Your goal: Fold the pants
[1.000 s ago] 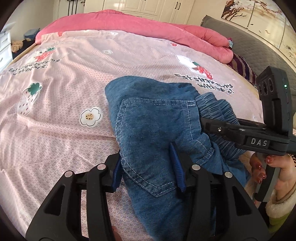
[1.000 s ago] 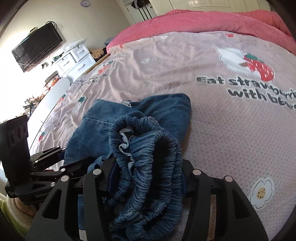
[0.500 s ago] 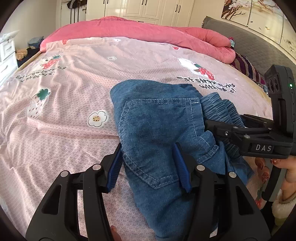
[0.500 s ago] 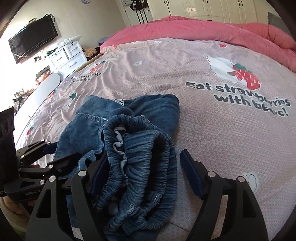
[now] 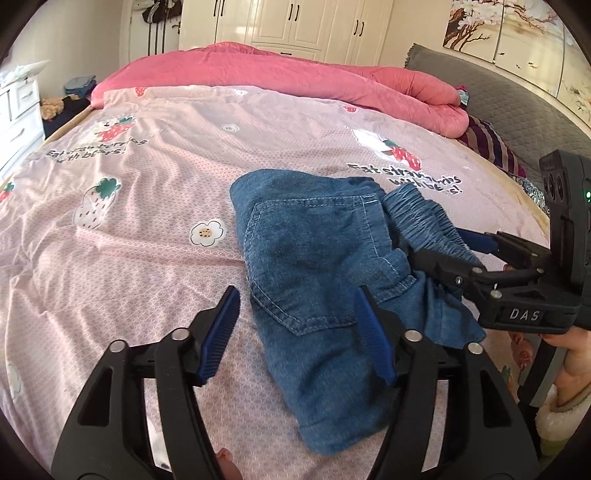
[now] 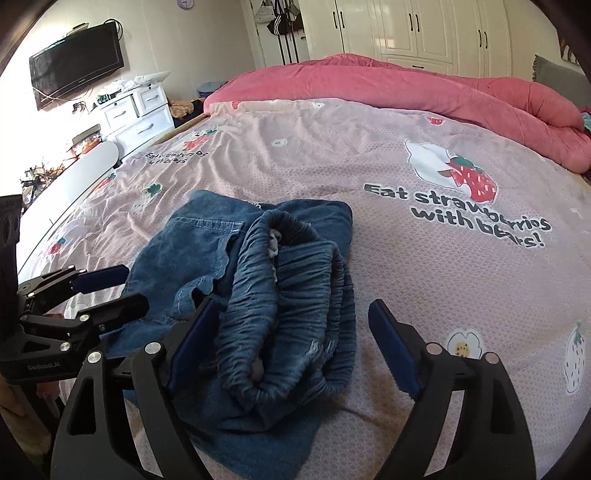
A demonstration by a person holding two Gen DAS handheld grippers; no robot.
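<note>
Pants (image 5: 317, 258) are lying folded into a compact bundle on the pink sheet (image 5: 147, 229), near the edge closest to you, with a back pocket (image 5: 310, 258) facing up and the gathered waistband (image 6: 295, 295) bunched along the side by your right gripper (image 6: 291, 343).

You are holding your left gripper (image 5: 299, 332) just above the near part of the bundle. Its jaws have just been opening and are now standing well apart, the blue pads (image 5: 219, 332) clear of the cloth on both sides; the pocket's lower corner is showing in the gap between them, gripped by nothing.

You are keeping your right gripper over the waistband. Its jaws have also just been opening and are standing wider than the left ones. The far pad is hanging over bare sheet, clear of the denim. The near pad is sitting right against the waistband's folds, and from this angle you cannot tell whether it is brushing them; it is not pinching anything. In the left wrist view your right hand (image 5: 569, 354) is showing at the frame's edge, wrapped around that gripper's handle.

Beyond the pants, the sheet is spreading wrinkled toward a rolled pink quilt (image 5: 295, 70) lying along the far side of the bed. White wardrobes (image 6: 413, 29) are standing behind it, a dark TV (image 6: 77, 62) is hanging on the wall, and a white dresser (image 6: 136, 114) is standing below it.
</note>
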